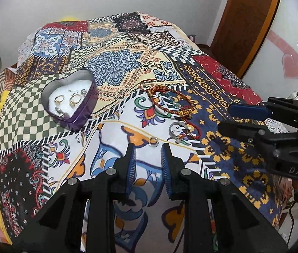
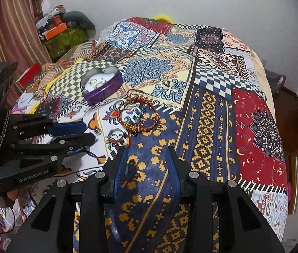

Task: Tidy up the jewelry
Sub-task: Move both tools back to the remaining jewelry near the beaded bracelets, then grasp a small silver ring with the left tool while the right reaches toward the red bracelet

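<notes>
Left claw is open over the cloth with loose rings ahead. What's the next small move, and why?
Probably ease the left claw forward and down onto the small ring. It lies loose on the cloth just beyond the open fingertips, nearest of the pieces still outside the heart-shaped tin, which already holds rings.

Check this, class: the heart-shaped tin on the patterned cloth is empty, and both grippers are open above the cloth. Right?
Not quite. The heart-shaped tin already holds several rings, as the left wrist view shows. The rest stands: left gripper and right gripper are open above the patterned cloth.
</notes>
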Motion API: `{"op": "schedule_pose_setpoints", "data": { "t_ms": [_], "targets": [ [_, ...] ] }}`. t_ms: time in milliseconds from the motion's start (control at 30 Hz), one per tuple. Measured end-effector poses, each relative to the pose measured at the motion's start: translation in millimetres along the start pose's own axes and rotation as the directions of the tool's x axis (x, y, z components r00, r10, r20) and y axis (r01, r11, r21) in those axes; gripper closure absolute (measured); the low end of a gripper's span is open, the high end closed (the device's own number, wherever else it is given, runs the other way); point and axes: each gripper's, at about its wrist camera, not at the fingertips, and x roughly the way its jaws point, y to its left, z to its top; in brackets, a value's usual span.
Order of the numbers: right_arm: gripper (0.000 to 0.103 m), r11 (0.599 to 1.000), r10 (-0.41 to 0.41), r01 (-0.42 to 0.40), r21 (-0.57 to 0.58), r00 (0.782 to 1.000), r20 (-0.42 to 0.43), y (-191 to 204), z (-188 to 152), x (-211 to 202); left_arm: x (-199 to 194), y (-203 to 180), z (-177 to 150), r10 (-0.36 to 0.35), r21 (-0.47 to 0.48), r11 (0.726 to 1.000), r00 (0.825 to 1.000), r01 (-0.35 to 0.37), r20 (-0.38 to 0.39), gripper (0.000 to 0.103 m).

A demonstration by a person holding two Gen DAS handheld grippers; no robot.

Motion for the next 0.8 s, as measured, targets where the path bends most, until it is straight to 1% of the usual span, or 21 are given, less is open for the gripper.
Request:
{"op": "schedule_pose_setpoints", "data": {
  "t_ms": [167,300,433,500,633,700,800],
  "targets": [
    [0.069,1.0,0.017,-0.017,-0.005,1.0,-0.008,0.5,0.4,4.8,6.6,-4.0,1.7,-0.019,0.019,1.0,1.0,0.019,0.005,0.079],
    [0.069,1.0,0.012,-0.012,-0.01,1.0,-0.008,-0.7,3.7,8.8,9.7,-0.8,2.6,-0.038,0.007,0.999,0.999,0.038,0.013,0.08],
    [0.069,1.0,0.007,-0.007,-0.014,1.0,-0.011,-2.9,10.8,12.7,12.0,2.3,3.0,-0.038,-0.007,0.999,0.999,0.038,0.019,0.092],
    [0.069,1.0,0.017,-0.017,-0.013,1.0,-0.012,-2.6,14.7,13.7,12.3,4.0,2.6,-0.036,-0.013,0.999,0.999,0.036,0.023,0.095],
    [0.069,0.999,0.037,-0.037,-0.037,0.999,0.01,5.9,24.9,12.5,11.9,6.7,1.3,-0.046,-0.019,0.999,0.998,0.047,0.035,0.095],
    [0.069,0.997,0.046,-0.045,-0.054,0.999,0.023,11.8,29.7,13.8,11.0,6.7,0.8,-0.039,-0.02,0.999,0.998,0.04,0.04,0.095],
    [0.069,0.995,0.05,-0.049,-0.088,0.999,0.016,21.8,35.5,20.6,8.5,7.3,-1.3,-0.024,-0.021,0.999,0.998,0.025,0.051,0.095]
  ]
}}
